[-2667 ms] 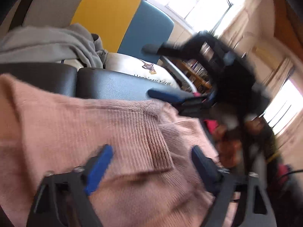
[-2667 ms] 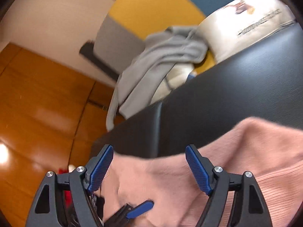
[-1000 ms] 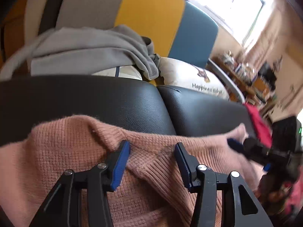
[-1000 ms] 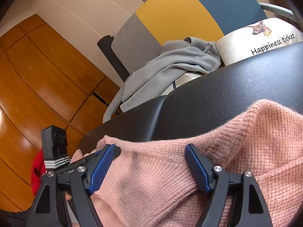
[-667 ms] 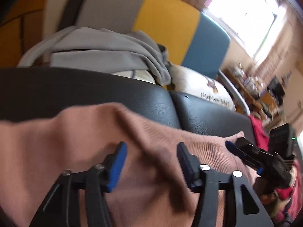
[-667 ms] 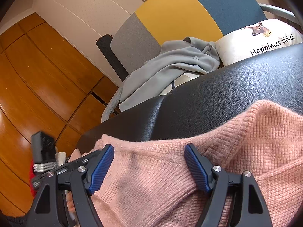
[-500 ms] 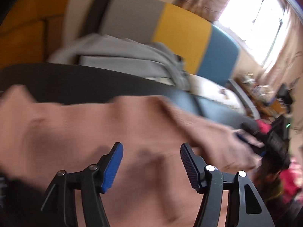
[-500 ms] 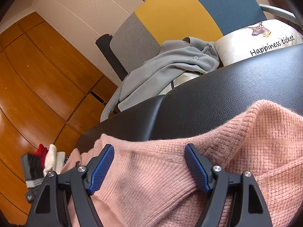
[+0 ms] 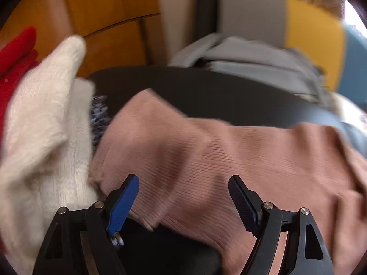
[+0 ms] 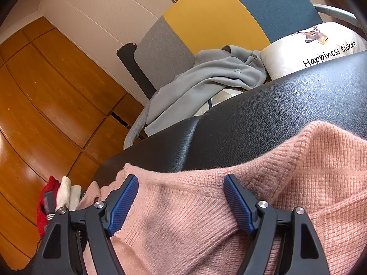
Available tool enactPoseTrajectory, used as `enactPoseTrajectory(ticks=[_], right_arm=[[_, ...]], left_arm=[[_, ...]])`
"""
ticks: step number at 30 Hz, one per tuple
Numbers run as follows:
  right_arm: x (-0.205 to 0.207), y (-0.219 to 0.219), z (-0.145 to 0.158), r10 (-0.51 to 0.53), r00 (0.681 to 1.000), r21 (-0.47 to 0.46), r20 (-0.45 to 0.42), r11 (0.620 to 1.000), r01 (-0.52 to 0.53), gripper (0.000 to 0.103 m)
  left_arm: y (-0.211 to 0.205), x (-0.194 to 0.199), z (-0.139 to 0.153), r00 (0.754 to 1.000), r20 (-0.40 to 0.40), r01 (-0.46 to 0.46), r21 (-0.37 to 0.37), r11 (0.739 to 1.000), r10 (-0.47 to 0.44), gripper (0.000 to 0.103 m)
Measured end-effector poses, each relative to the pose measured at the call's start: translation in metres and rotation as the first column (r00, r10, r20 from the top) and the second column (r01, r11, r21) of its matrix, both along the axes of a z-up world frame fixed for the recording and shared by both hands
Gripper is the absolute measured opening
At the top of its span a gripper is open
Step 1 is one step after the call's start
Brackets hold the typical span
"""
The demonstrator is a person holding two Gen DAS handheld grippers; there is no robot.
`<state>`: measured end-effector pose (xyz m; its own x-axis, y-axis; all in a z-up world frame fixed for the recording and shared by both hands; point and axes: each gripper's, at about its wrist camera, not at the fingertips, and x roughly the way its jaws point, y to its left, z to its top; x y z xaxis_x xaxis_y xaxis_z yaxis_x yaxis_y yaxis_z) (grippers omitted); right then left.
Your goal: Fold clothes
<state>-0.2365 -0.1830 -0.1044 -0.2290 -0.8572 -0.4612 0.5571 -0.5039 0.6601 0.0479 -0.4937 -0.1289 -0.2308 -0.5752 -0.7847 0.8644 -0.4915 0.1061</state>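
The pink sweater (image 10: 263,206) lies spread on the black padded bench (image 10: 275,114). The right gripper (image 10: 181,200) and the left gripper (image 9: 183,194) hover just over the knit, jaws spread, grasping nothing. At the sweater's left end sit a cream knit (image 9: 41,126) and a red garment (image 9: 13,52). Beyond the bench's far edge, a grey shirt (image 10: 206,80) and a printed cushion (image 10: 316,45) rest against a grey, yellow and blue chair back (image 10: 218,18). Wooden panels (image 10: 45,91) stand behind, left of the bench.
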Motion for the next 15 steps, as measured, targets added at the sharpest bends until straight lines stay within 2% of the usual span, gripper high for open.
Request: enactPoseTrajectory(ticks=[2, 4, 5, 6, 9, 12, 15], right_arm=[[0.0, 0.001, 0.0, 0.001, 1.0, -0.008, 0.002, 1.0, -0.001, 0.079], [0.0, 0.002, 0.0, 0.001, 1.0, -0.012, 0.004, 1.0, -0.001, 0.079], [0.0, 0.002, 0.0, 0.001, 1.0, -0.014, 0.004, 1.0, -0.001, 0.079], [0.0, 0.002, -0.001, 0.002, 1.0, -0.015, 0.005, 1.0, -0.002, 0.079], [0.0, 0.001, 0.0, 0.002, 1.0, -0.01, 0.003, 1.0, -0.002, 0.079], [0.002, -0.003, 0.001, 0.001, 1.0, 0.02, -0.009, 1.0, -0.001, 0.079], [0.003, -0.006, 0.002, 0.001, 1.0, 0.046, -0.021, 0.999, 0.0, 0.079]], left_arm=[[-0.013, 0.0, -0.01, 0.996, 0.007, -0.086, 0.009, 0.996, 0.086, 0.083], [-0.019, 0.001, -0.009, 0.992, -0.025, -0.125, 0.027, 0.992, 0.125, 0.064], [-0.02, 0.001, -0.006, 0.99, -0.05, -0.133, 0.038, 0.99, 0.135, 0.029], [-0.021, 0.003, -0.002, 0.987, -0.079, -0.137, 0.049, 0.989, 0.14, 0.005], [-0.015, 0.008, 0.015, 0.979, -0.174, -0.099, 0.051, 0.994, 0.107, 0.005], [0.008, -0.002, 0.036, 0.971, -0.24, 0.012, 0.029, 1.0, -0.005, 0.005], [0.034, -0.016, 0.057, 0.946, -0.299, 0.133, 0.002, 0.991, -0.126, 0.005]])
